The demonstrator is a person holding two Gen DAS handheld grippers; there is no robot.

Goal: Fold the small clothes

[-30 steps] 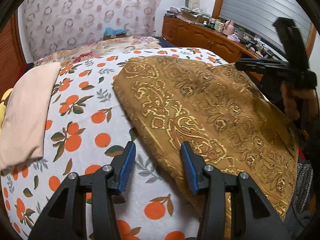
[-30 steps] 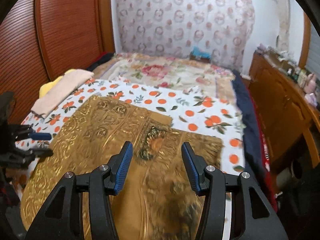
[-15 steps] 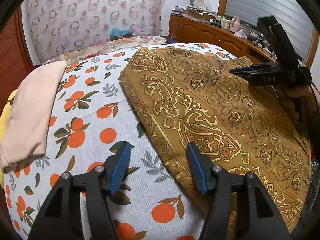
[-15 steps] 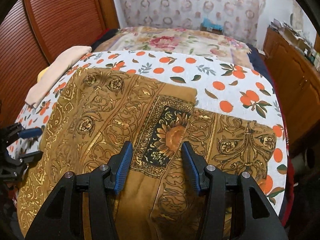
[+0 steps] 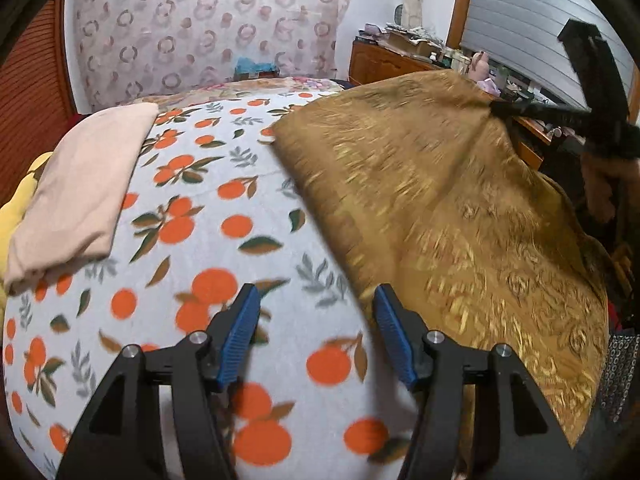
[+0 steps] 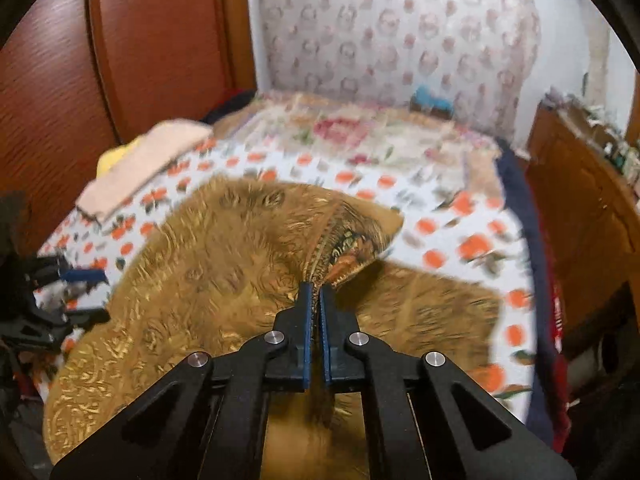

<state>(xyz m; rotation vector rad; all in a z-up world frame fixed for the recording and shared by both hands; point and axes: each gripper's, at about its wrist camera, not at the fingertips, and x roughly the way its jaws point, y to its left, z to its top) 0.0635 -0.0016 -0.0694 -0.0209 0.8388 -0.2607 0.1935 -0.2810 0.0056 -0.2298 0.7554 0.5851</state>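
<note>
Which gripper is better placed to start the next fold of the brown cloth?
Right. The right gripper is shut on the brown cloth and lifts an edge. The left gripper is open above the bedsheet, beside the cloth's edge, with nothing between its pads.

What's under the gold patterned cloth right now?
The gold patterned cloth lies on the orange-print sheet, which shows around it. The right claw, shut on the cloth, lifts a fold. Anything else beneath is covered.
</note>
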